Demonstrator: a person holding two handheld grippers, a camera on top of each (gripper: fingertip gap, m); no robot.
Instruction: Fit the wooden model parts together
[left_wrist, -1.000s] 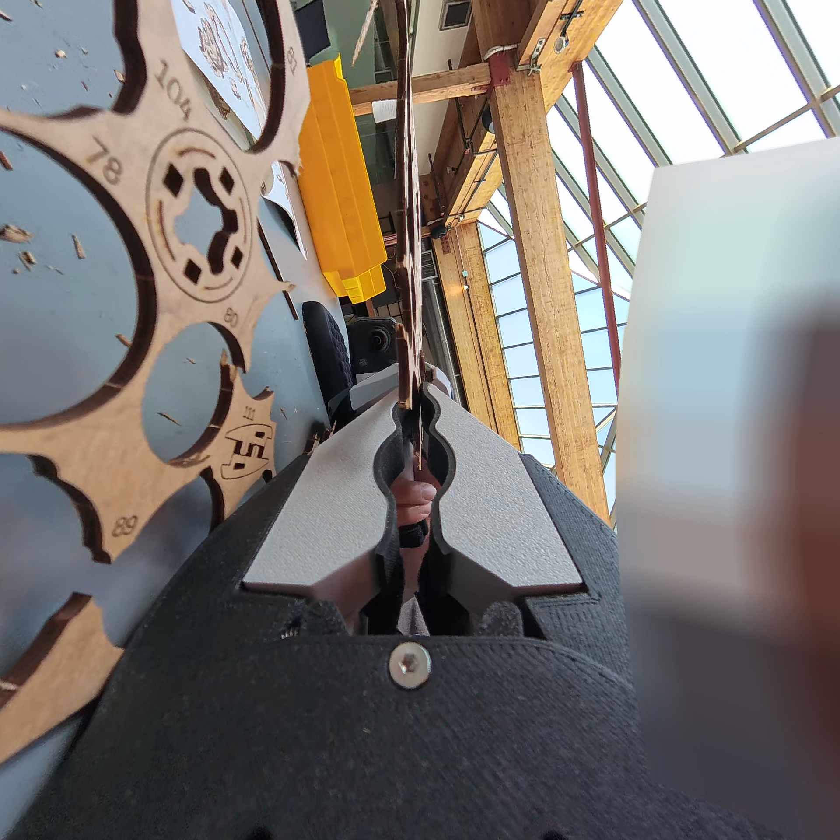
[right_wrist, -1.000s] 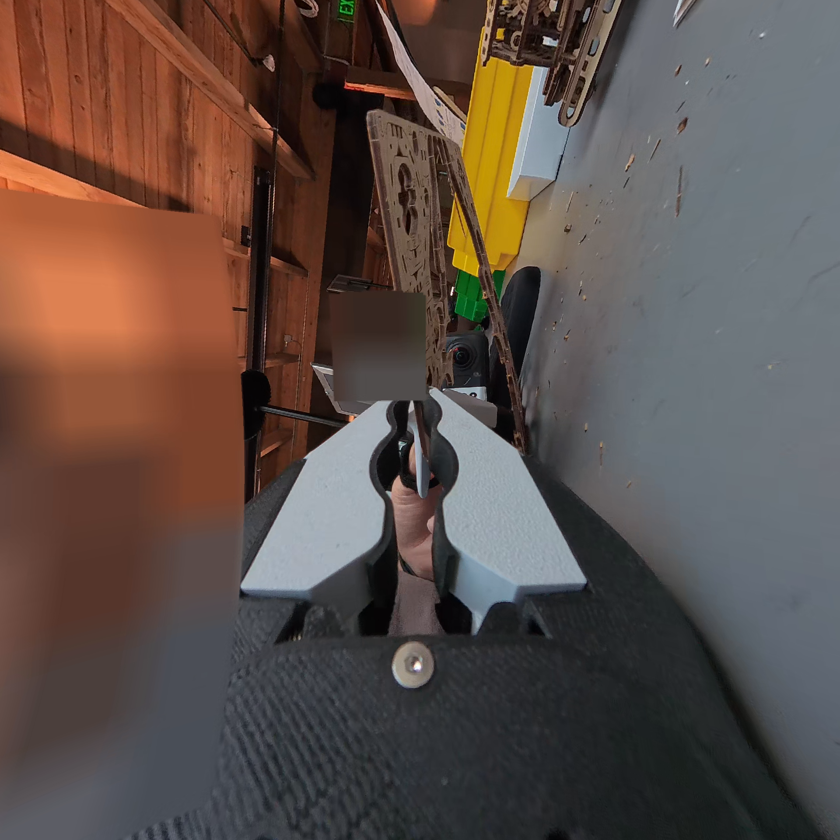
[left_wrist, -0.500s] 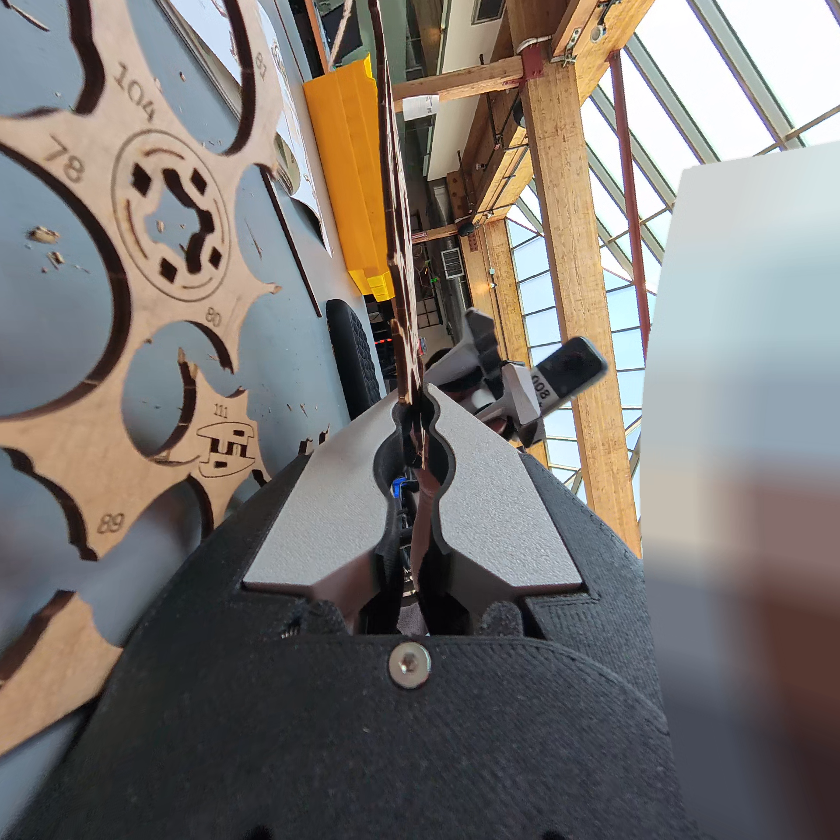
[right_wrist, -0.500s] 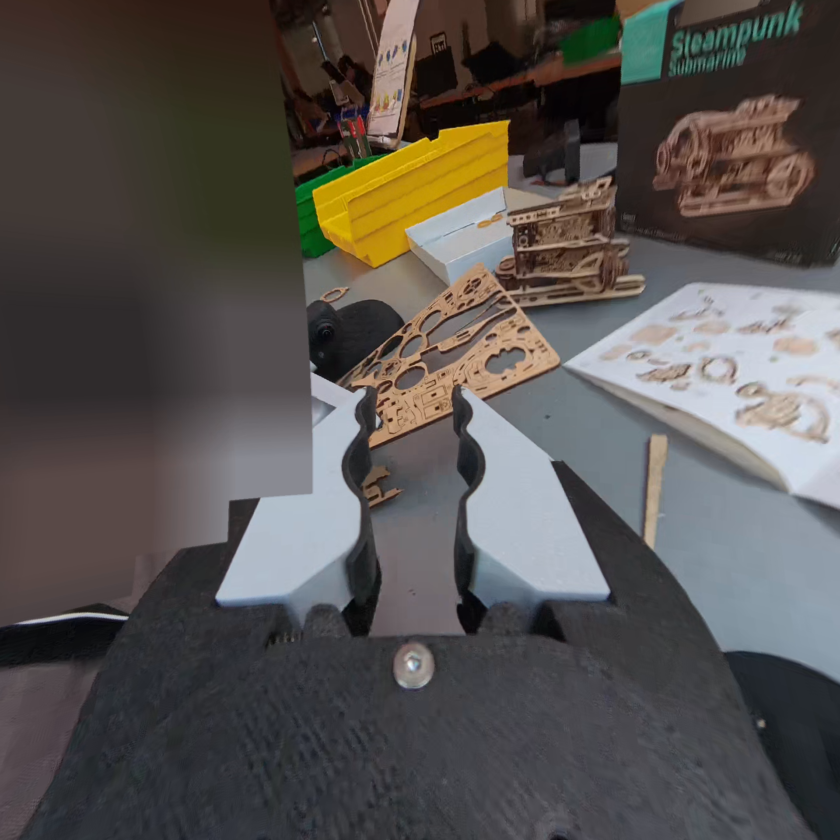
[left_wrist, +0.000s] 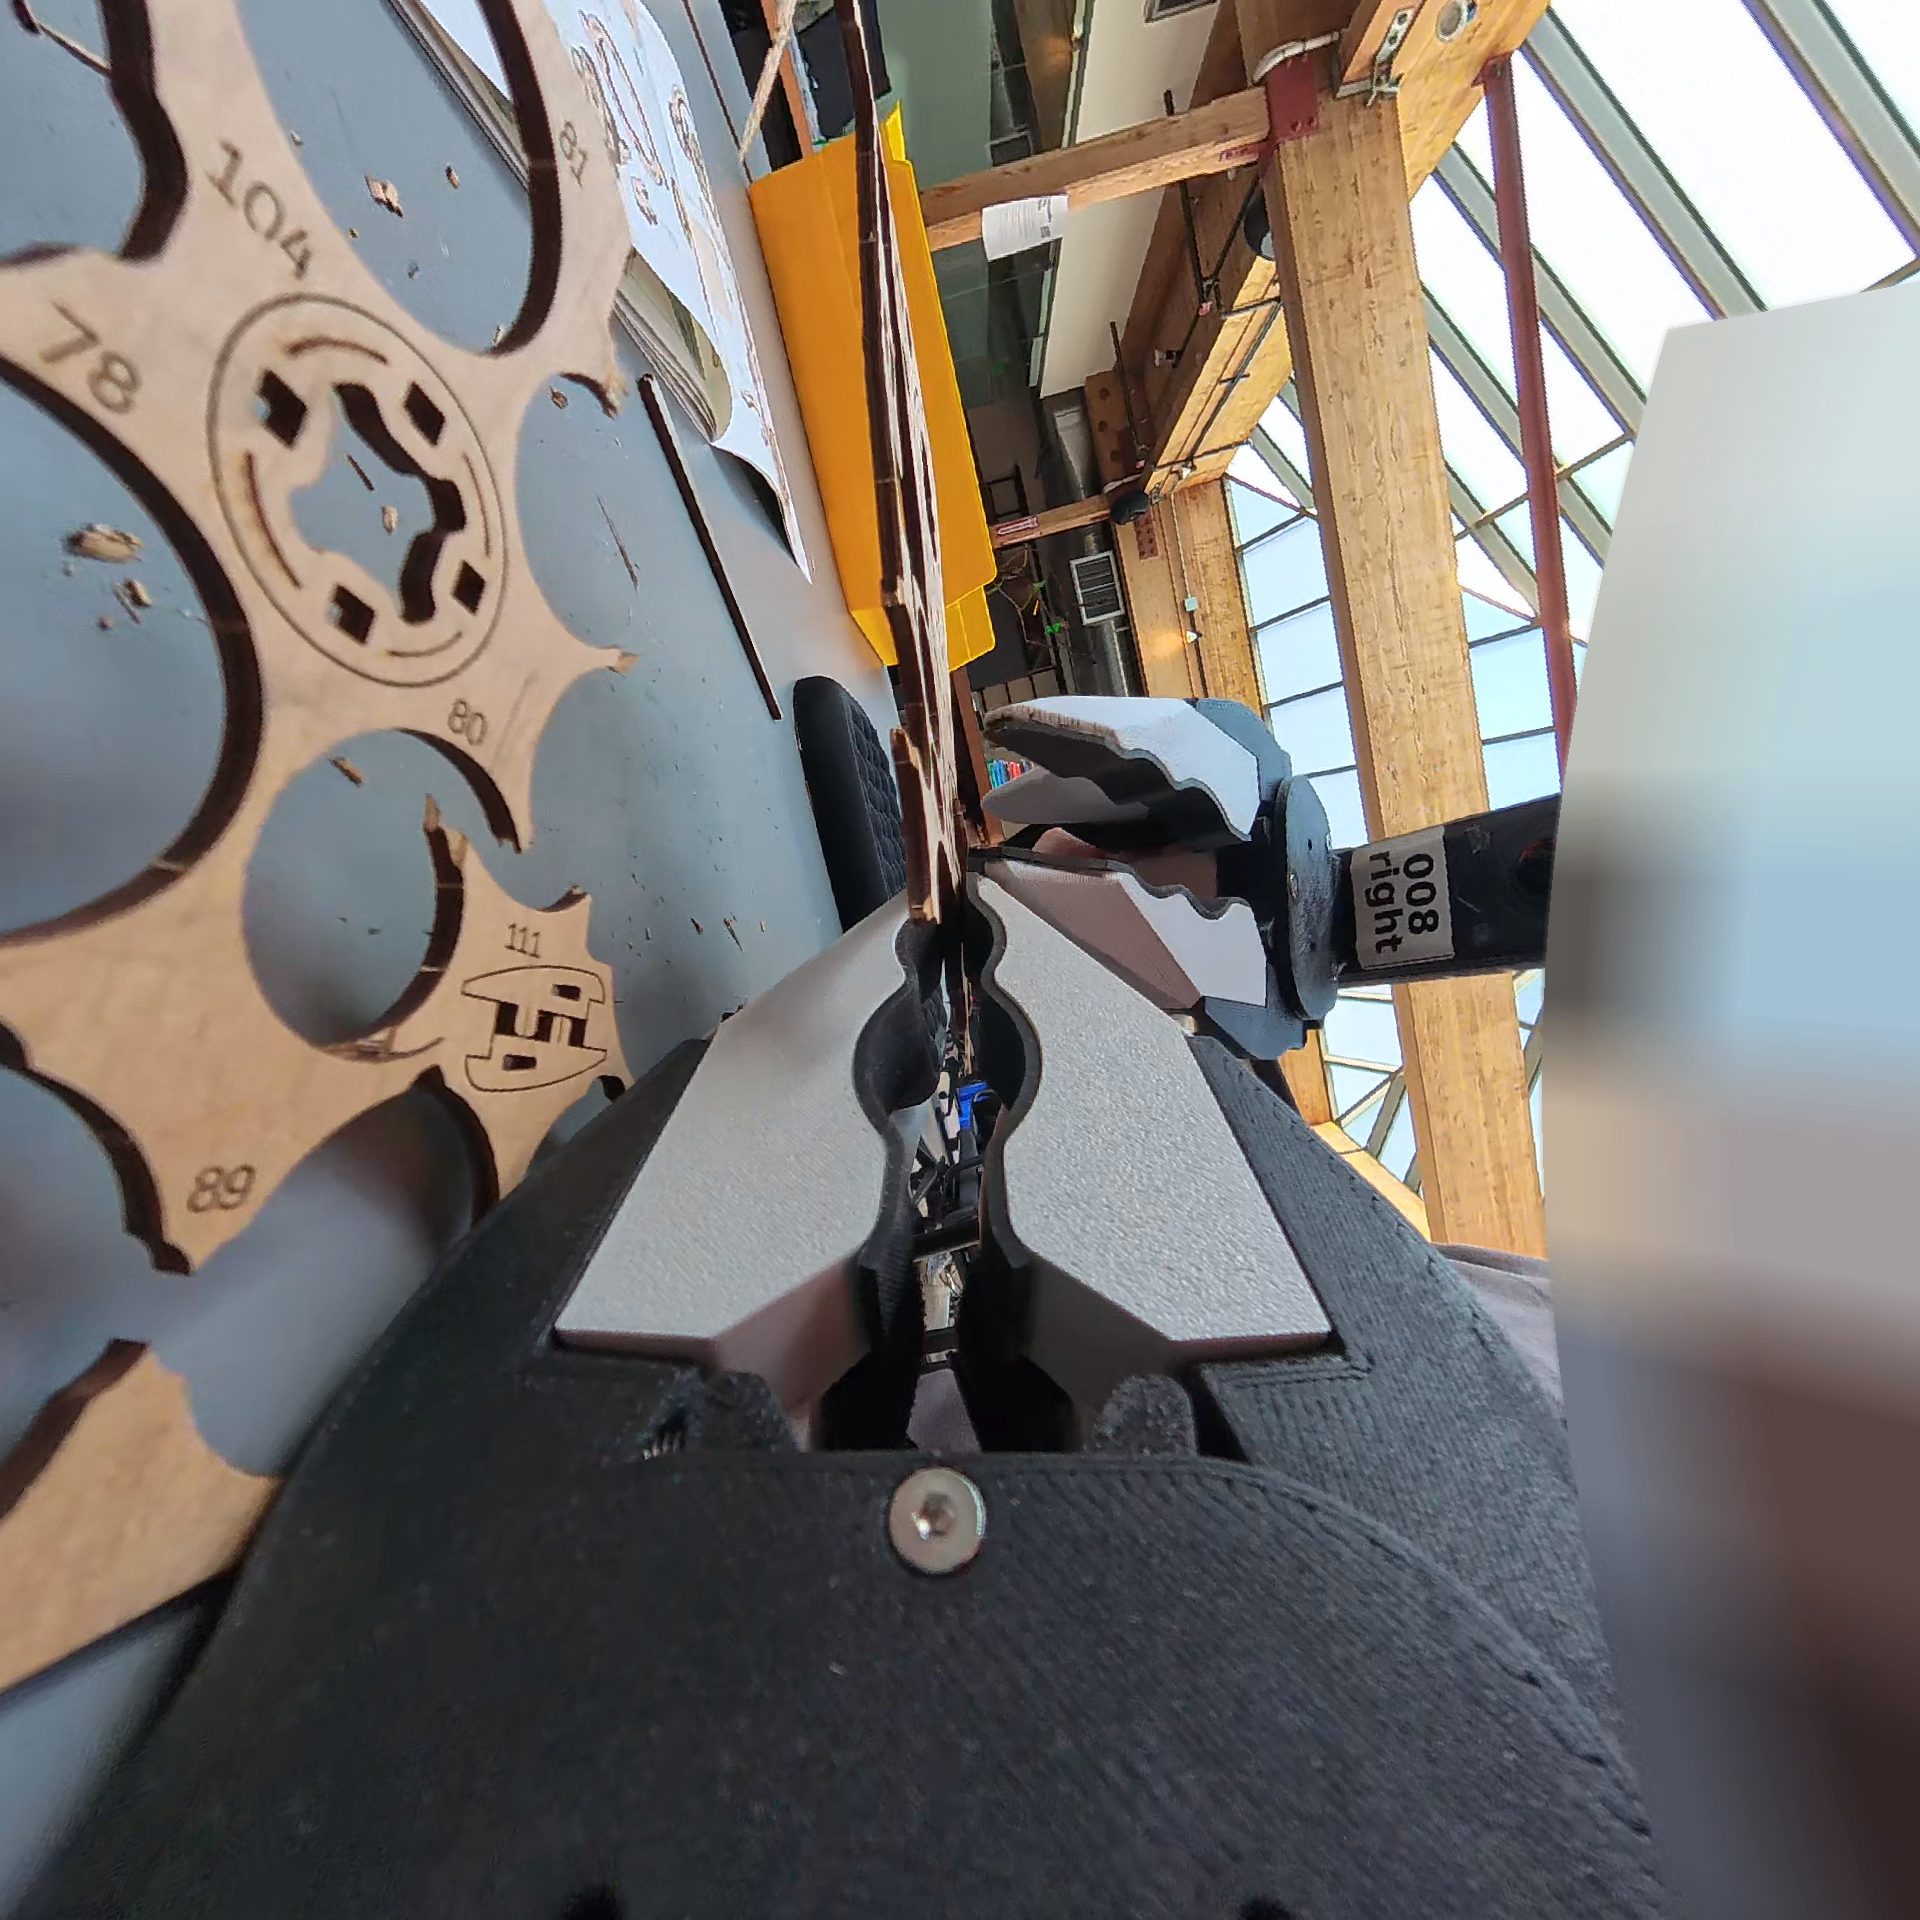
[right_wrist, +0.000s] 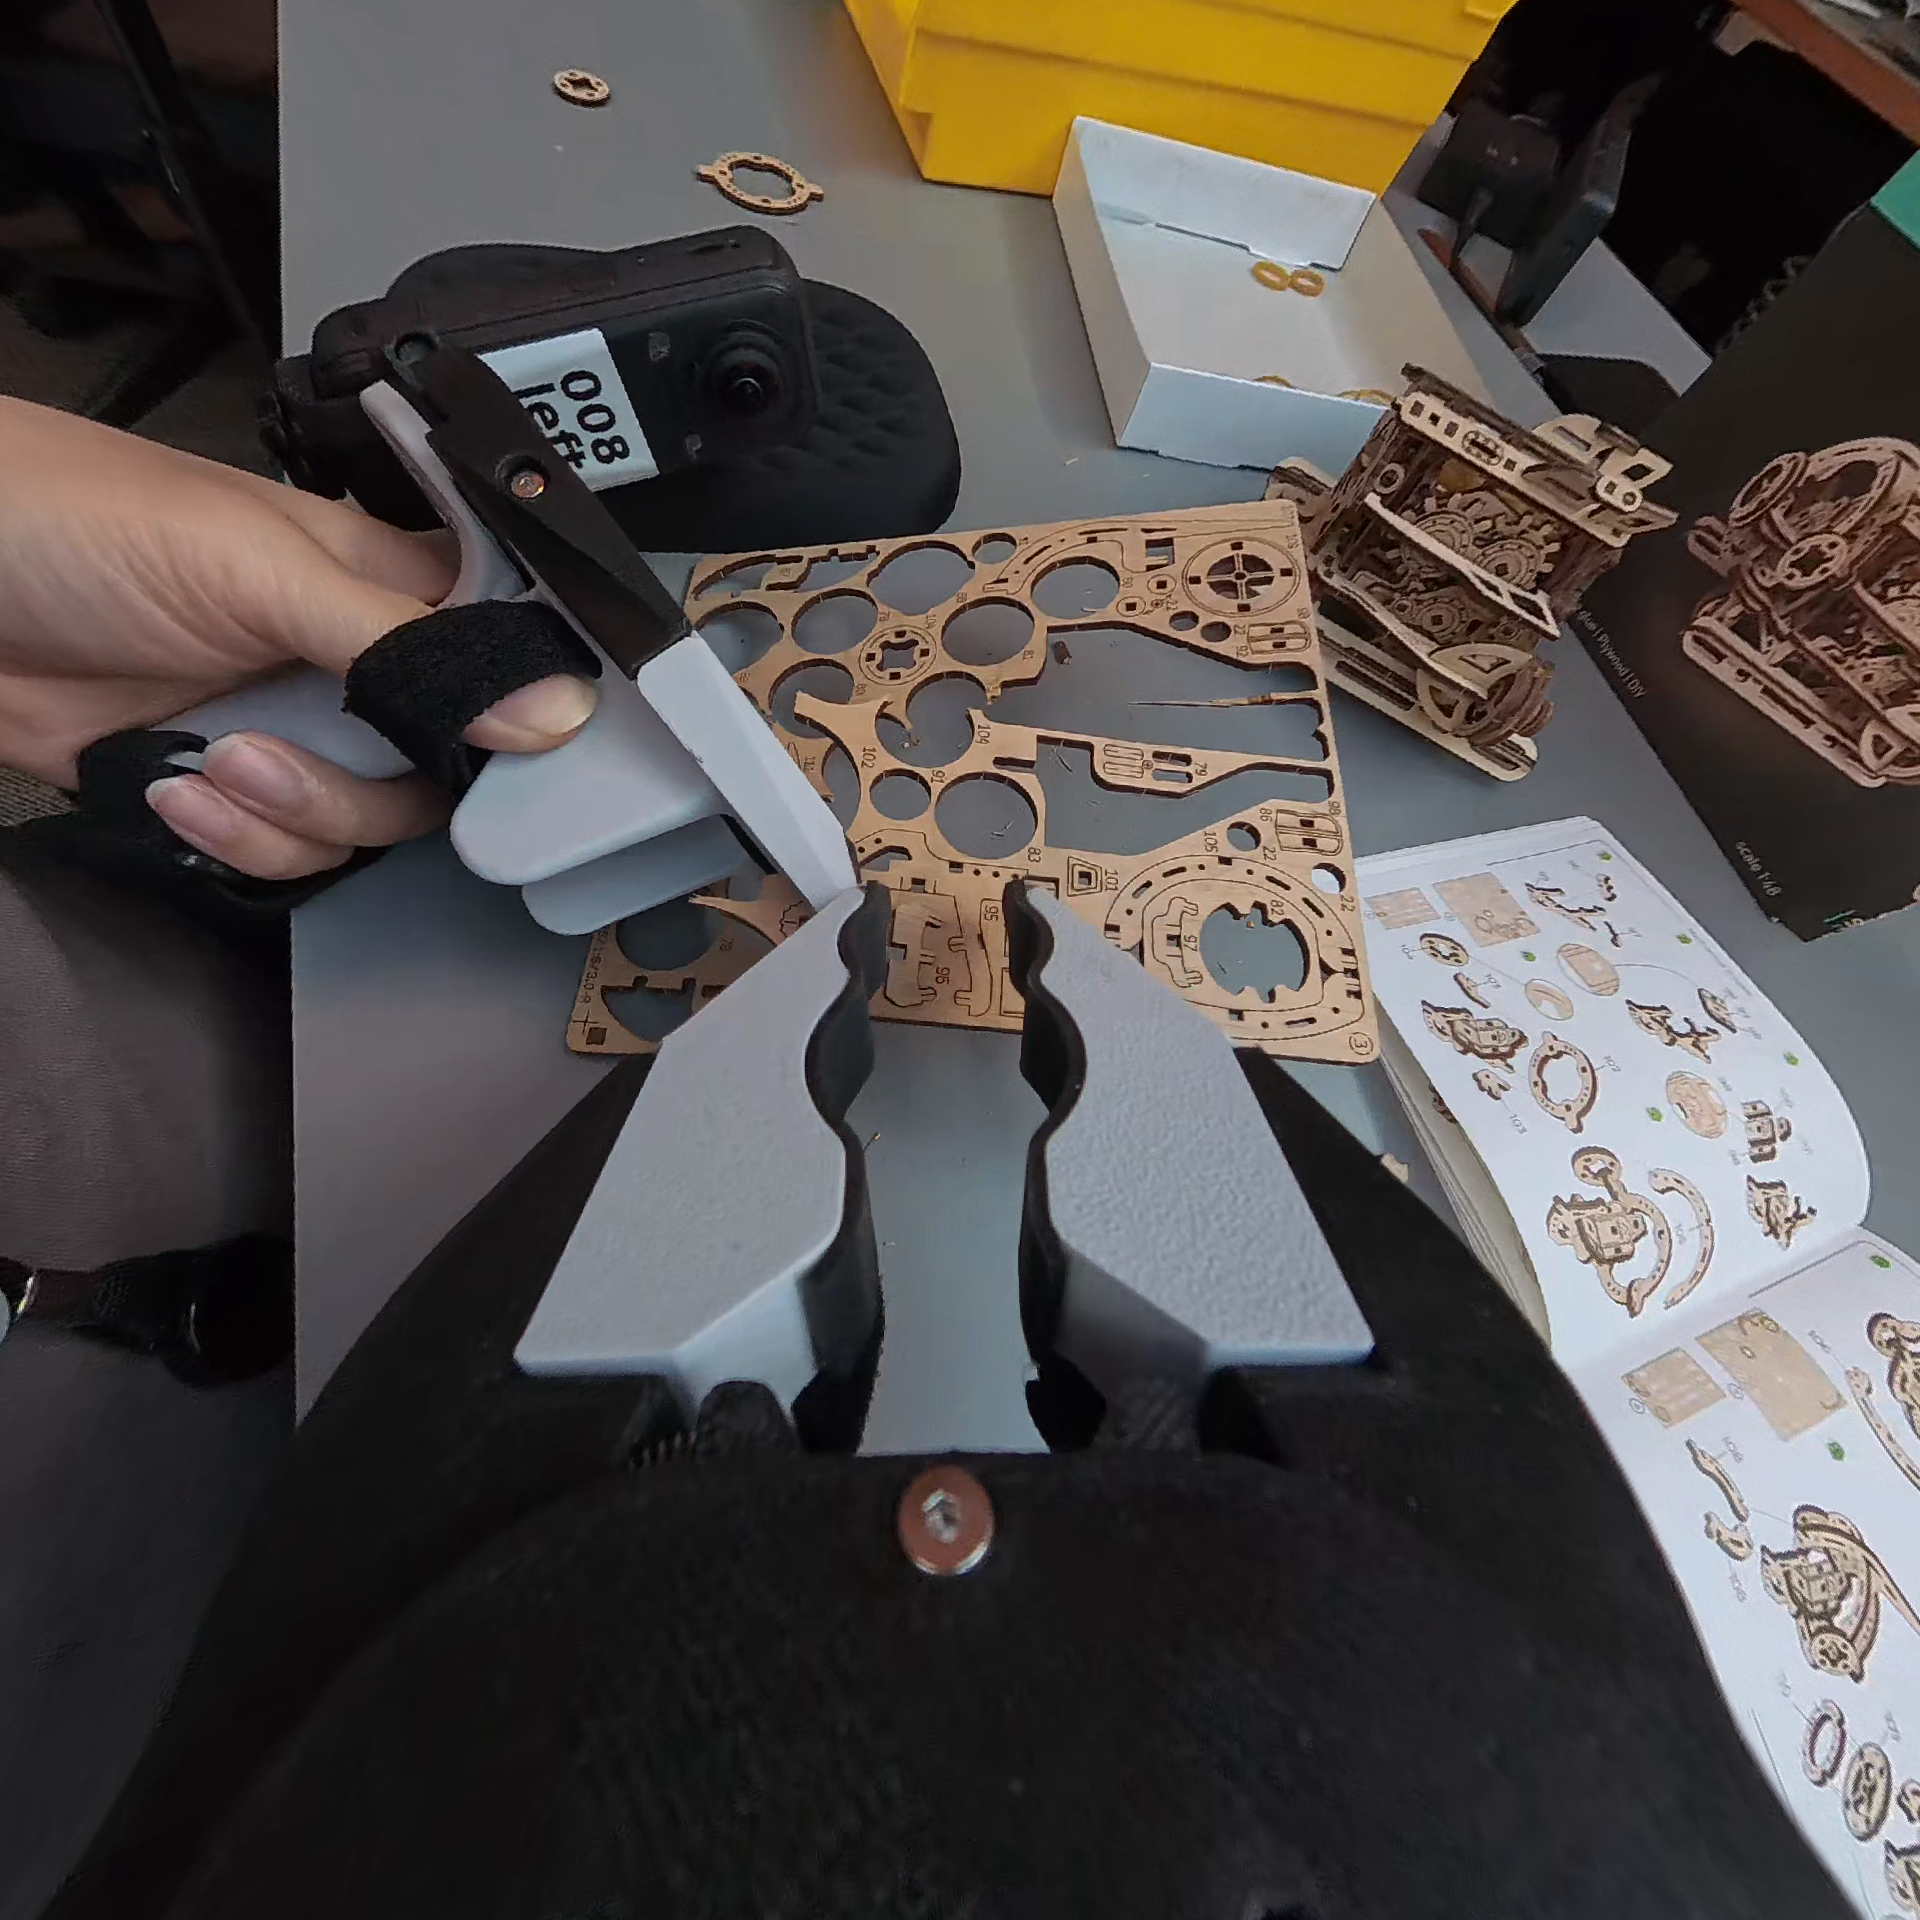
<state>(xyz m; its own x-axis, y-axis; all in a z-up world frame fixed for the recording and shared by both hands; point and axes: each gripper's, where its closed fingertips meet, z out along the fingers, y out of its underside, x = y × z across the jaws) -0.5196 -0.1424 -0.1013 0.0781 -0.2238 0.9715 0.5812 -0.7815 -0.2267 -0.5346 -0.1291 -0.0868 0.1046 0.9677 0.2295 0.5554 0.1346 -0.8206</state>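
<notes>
A flat wooden cut-out sheet (right_wrist: 1091, 727) lies on the grey table; it also fills the left of the left wrist view (left_wrist: 343, 644). My left gripper (left_wrist: 945, 914) is shut on a thin dark wooden sheet (left_wrist: 904, 520), seen edge-on and running up from the tips. My right gripper (right_wrist: 940, 904) is open and empty above the flat sheet's near edge. It shows open in the left wrist view (left_wrist: 992, 842), right beside my left tips. In the right wrist view a hand holds the left gripper (right_wrist: 831, 883), its tip next to my right gripper's left finger.
A part-built wooden model (right_wrist: 1423, 582) stands right of the sheet, before a dark box (right_wrist: 1808, 623). An open instruction booklet (right_wrist: 1621, 1143) lies at the right. A yellow bin (right_wrist: 1143, 83), a white tray (right_wrist: 1195, 312) and a black pad (right_wrist: 862, 436) sit behind. The grippers are tip to tip, or close to it.
A second ago my right gripper was shut on a wooden sheet. It has let go, opened and swung round to look down on the flat sheet. My left gripper stays shut.
</notes>
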